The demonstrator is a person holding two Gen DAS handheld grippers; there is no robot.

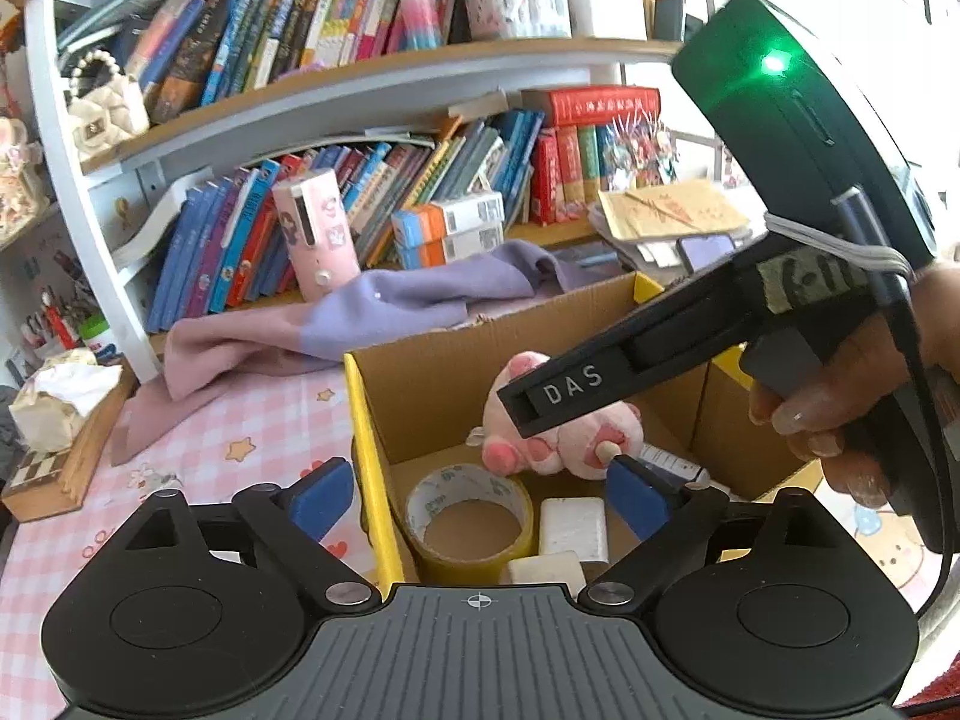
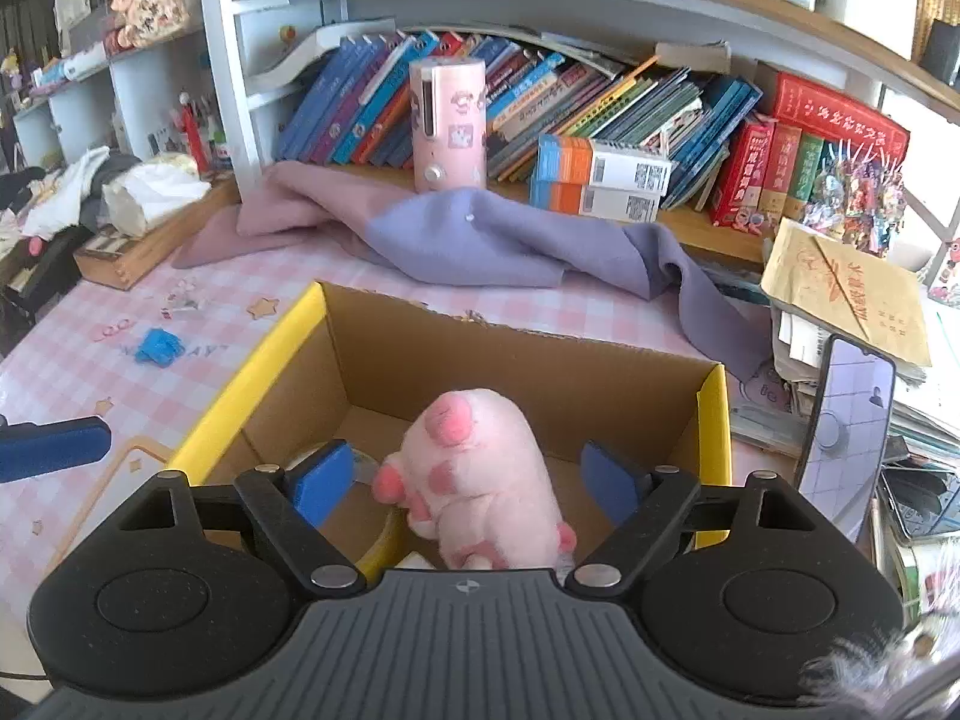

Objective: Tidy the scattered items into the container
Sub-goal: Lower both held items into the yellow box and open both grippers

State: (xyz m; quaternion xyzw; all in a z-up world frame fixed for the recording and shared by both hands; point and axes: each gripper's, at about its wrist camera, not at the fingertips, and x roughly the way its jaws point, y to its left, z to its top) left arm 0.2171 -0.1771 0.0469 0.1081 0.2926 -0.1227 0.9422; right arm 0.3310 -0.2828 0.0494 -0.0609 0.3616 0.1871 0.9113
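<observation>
- Plush paw in cardboard box, long axis 12–6, toe end toward 12.
- Right gripper spread, pads clear of paw.
- Left gripper spread, empty, above tape roll.

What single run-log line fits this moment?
left gripper: open | right gripper: open | plush paw: in cardboard box | blue clip: on table

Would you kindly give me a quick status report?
Both grippers open, left gripper, right gripper. Plush paw in cardboard box with tape roll. Blue clip outside.
</observation>
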